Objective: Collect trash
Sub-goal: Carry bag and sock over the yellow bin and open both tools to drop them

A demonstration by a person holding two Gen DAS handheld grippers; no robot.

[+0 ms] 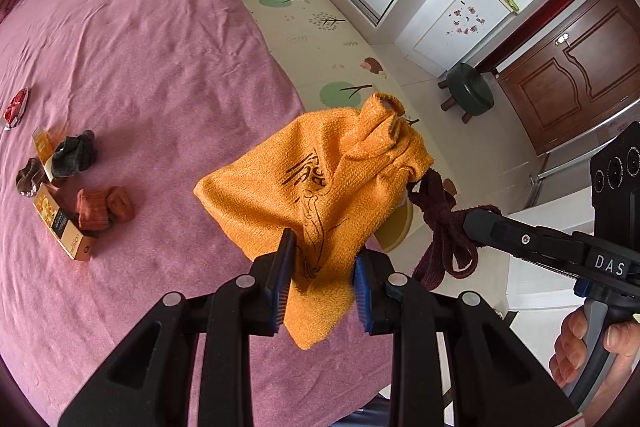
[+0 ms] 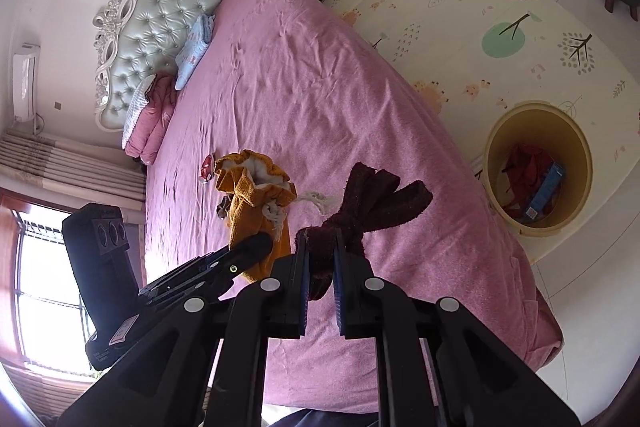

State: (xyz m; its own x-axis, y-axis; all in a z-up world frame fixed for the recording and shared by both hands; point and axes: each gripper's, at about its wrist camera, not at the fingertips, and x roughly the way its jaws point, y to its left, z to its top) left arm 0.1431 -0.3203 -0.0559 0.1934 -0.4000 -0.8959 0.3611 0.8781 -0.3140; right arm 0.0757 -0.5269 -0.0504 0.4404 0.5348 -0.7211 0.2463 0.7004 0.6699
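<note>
1. The left gripper has its fingers partly closed on the bottom end of an orange drawstring pouch. The blue pads press the cloth from both sides, and the pouch is lifted clear of the pink bedspread.

2. The right gripper is clamped fully shut on the dark maroon ribbon tied at the pouch's neck. In the left wrist view that ribbon trails from the neck toward 4 o'clock into the right tool's fingertips.

3. The pouch's long axis runs from the left pads up toward 1 o'clock, where the gathered mouth sits. It hangs stretched between the two tools, bottom in the left, tie in the right.

4. A yellow bin stands on the play mat beside the bed, at about 2 o'clock from the right gripper, already holding red scraps and a blue box. The right hand looks the nearer one to it, so carrying the pouch over probably means swinging that way.

5. Still on the bedspread at 9 o'clock from the left pads: a red wrapper, small orange boxes and rolled socks, well apart from both grippers.

6. Whether the pouch counts as trash or as a collecting sack, I cannot tell.
</note>
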